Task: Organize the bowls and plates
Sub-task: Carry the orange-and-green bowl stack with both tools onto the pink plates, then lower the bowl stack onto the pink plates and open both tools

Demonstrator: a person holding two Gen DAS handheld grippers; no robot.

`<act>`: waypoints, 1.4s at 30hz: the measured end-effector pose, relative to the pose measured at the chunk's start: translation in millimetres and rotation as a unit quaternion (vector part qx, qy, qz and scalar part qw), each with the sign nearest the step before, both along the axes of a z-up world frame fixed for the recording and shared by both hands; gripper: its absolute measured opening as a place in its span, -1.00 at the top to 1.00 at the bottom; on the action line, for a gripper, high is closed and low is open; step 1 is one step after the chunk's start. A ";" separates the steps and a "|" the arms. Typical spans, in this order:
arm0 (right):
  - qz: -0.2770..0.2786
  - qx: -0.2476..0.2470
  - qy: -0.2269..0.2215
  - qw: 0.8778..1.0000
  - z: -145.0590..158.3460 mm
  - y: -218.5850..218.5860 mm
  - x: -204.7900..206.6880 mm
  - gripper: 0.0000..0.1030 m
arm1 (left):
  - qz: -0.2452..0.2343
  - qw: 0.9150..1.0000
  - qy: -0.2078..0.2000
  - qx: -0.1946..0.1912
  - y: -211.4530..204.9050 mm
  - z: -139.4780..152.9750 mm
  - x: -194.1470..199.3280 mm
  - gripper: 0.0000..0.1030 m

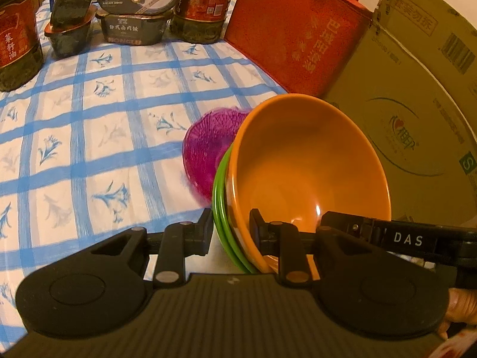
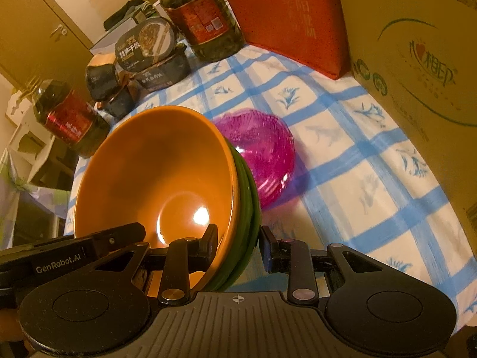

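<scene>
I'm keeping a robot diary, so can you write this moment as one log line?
left gripper: shut on stack rim | right gripper: shut on opposite rim | stack: orange bowl nested in green bowls | purple glass bowl: behind stack

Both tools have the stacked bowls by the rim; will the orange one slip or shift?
Possibly: the orange bowl looks glossy, so probably slippery. It merely nests in the green bowls, so tilting might loosen it. It appears rigid.

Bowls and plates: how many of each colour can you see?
Orange bowl: 1
Green dishes nested under it: 2 rims show
Purple glass dish: 1
Total: 4
</scene>
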State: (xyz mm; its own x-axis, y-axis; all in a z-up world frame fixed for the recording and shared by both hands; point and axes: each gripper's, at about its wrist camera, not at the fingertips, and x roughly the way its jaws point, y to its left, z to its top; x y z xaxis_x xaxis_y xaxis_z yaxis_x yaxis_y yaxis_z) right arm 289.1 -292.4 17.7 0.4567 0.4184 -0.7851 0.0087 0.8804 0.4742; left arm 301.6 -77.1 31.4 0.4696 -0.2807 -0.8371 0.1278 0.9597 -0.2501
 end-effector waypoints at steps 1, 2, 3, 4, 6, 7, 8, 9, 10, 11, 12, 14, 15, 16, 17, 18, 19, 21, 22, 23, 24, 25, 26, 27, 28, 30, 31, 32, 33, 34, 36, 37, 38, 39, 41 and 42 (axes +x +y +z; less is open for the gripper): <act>-0.001 0.001 0.000 1.000 0.5 -0.9 4.9 0.41 | 0.001 1.000 0.001 -0.002 -0.1 0.7 5.2 0.56; -0.001 0.002 0.000 1.000 0.8 -1.8 9.1 0.41 | 0.002 1.000 0.001 -0.003 -0.3 1.0 9.8 0.56; -0.001 0.001 -0.001 1.000 1.5 -2.4 13.6 0.41 | 0.003 1.000 0.000 -0.004 -0.7 1.7 14.4 0.56; -0.002 0.001 -0.002 1.000 2.2 -3.0 19.0 0.41 | 0.004 1.000 0.000 -0.005 -1.5 2.2 19.8 0.56; -0.003 0.000 -0.003 1.000 2.6 -4.2 29.5 0.41 | 0.005 1.000 -0.001 -0.005 -3.2 2.3 28.9 0.56; -0.004 -0.001 -0.004 1.000 2.8 -4.5 34.7 0.41 | 0.006 1.000 0.000 -0.005 -4.1 2.1 34.2 0.56; -0.004 -0.002 -0.005 1.000 2.5 -4.9 40.5 0.41 | 0.006 1.000 0.000 -0.006 -4.9 1.5 39.3 0.56; -0.004 -0.003 -0.005 1.000 1.9 -5.6 45.7 0.41 | 0.006 1.000 0.000 -0.006 -5.4 0.9 43.0 0.56; -0.003 -0.003 -0.005 1.000 1.1 -6.2 50.6 0.41 | 0.007 1.000 0.002 -0.006 -6.0 -0.1 48.6 0.56; -0.002 -0.004 -0.005 1.000 0.0 -6.6 56.2 0.42 | 0.008 1.000 0.003 -0.006 -6.5 -1.3 53.5 0.56; -0.001 -0.005 -0.006 1.000 -1.1 -6.6 60.7 0.42 | 0.009 1.000 0.004 -0.005 -6.7 -2.4 57.9 0.56; 0.002 -0.008 -0.007 1.000 -4.3 -6.9 70.7 0.42 | 0.009 1.000 0.007 -0.003 -8.0 -5.7 67.2 0.56; 0.002 -0.008 -0.006 1.000 -6.3 -7.1 75.3 0.42 | 0.009 1.000 0.009 -0.002 -8.8 -7.5 71.0 0.56; 0.003 -0.009 -0.004 1.000 -8.9 -7.3 80.0 0.42 | 0.009 1.000 0.011 -0.001 -9.6 -10.1 75.2 0.56; 0.004 -0.010 -0.003 1.000 -12.0 -7.6 83.4 0.43 | 0.009 1.000 0.013 0.000 -10.4 -13.1 79.2 0.56; 0.004 -0.011 0.000 1.000 -15.6 -8.2 86.6 0.43 | 0.009 1.000 0.015 0.000 -11.2 -15.6 81.9 0.56; 0.005 -0.011 0.003 1.000 -19.5 -8.4 90.2 0.43 | 0.010 1.000 0.018 0.001 -11.5 -19.5 85.1 0.56; 0.005 -0.009 0.010 1.000 -27.2 -9.6 95.9 0.43 | 0.010 1.000 0.024 0.002 -12.2 -26.3 90.6 0.56; 0.005 -0.009 0.013 1.000 -30.9 -9.8 98.2 0.43 | 0.011 1.000 0.027 0.002 -12.3 -30.0 92.8 0.56; 0.005 -0.009 0.015 1.000 -35.1 -10.1 100.2 0.43 | 0.011 0.999 0.030 0.003 -12.4 -33.2 94.6 0.56; 0.005 -0.007 0.017 1.000 -38.8 -10.6 101.8 0.43 | 0.012 0.999 0.031 0.004 -12.4 -36.2 96.3 0.56; 0.004 -0.006 0.018 1.000 -42.0 -10.6 102.9 0.43 | 0.012 0.999 0.033 0.005 -12.4 -39.2 97.9 0.56; 0.004 -0.006 0.018 1.000 -45.2 -10.4 104.3 0.43 | 0.012 0.999 0.034 0.005 -12.1 -41.7 99.5 0.56; 0.004 -0.005 0.019 1.000 -48.1 -10.3 105.7 0.43 | 0.013 0.999 0.036 0.005 -11.6 -44.0 101.1 0.56; 0.005 -0.005 0.019 1.000 -50.1 -9.8 106.9 0.43 | 0.013 0.999 0.037 0.005 -10.9 -46.4 102.8 0.56; 0.006 -0.004 0.022 1.000 -54.9 -8.8 110.0 0.44 | 0.015 0.999 0.039 0.006 -10.7 -49.4 105.4 0.56; 0.006 -0.003 0.023 1.000 -57.3 -8.4 111.4 0.44 | 0.016 0.999 0.039 0.006 -10.1 -51.2 106.9 0.56; 0.007 -0.003 0.023 1.000 -59.3 -7.7 112.9 0.44 | 0.017 0.999 0.040 0.007 -9.6 -52.8 108.4 0.56; 0.007 -0.003 0.024 1.000 -61.1 -7.0 114.0 0.44 | 0.017 0.999 0.040 0.007 -9.4 -54.1 109.9 0.56; 0.008 -0.004 0.024 1.000 -62.6 -6.1 115.0 0.44 | 0.018 0.999 0.040 0.007 -8.9 -55.7 111.3 0.56; 0.008 -0.003 0.025 1.000 -66.2 -5.3 117.0 0.44 | 0.019 0.999 0.041 0.006 -7.9 -58.6 113.9 0.56; 0.008 -0.003 0.025 1.000 -67.9 -5.2 117.8 0.44 | 0.020 0.999 0.041 0.005 -7.2 -60.4 115.0 0.56; 0.008 -0.003 0.026 1.000 -69.5 -4.8 118.9 0.44 | 0.021 0.999 0.041 0.004 -6.9 -61.7 116.1 0.56; 0.008 -0.003 0.026 1.000 -70.6 -4.5 119.8 0.44 | 0.021 0.999 0.041 0.004 -6.6 -63.2 117.0 0.56; 0.007 -0.005 0.024 1.000 -71.0 -4.4 121.3 0.44 | 0.021 0.999 0.038 0.003 -6.5 -64.0 118.4 0.56; 0.007 -0.005 0.023 1.000 -70.5 -4.3 121.9 0.44 | 0.021 0.999 0.037 0.003 -6.9 -63.8 119.0 0.56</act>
State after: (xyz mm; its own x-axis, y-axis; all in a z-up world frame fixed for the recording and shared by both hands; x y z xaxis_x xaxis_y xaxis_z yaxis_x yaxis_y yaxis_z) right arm 411.0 -296.7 -52.8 0.4133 0.4159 -0.8100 0.0181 0.8857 0.4640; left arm 420.6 -84.0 -32.4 0.4181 -0.2567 -0.8713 0.0683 0.9654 -0.2517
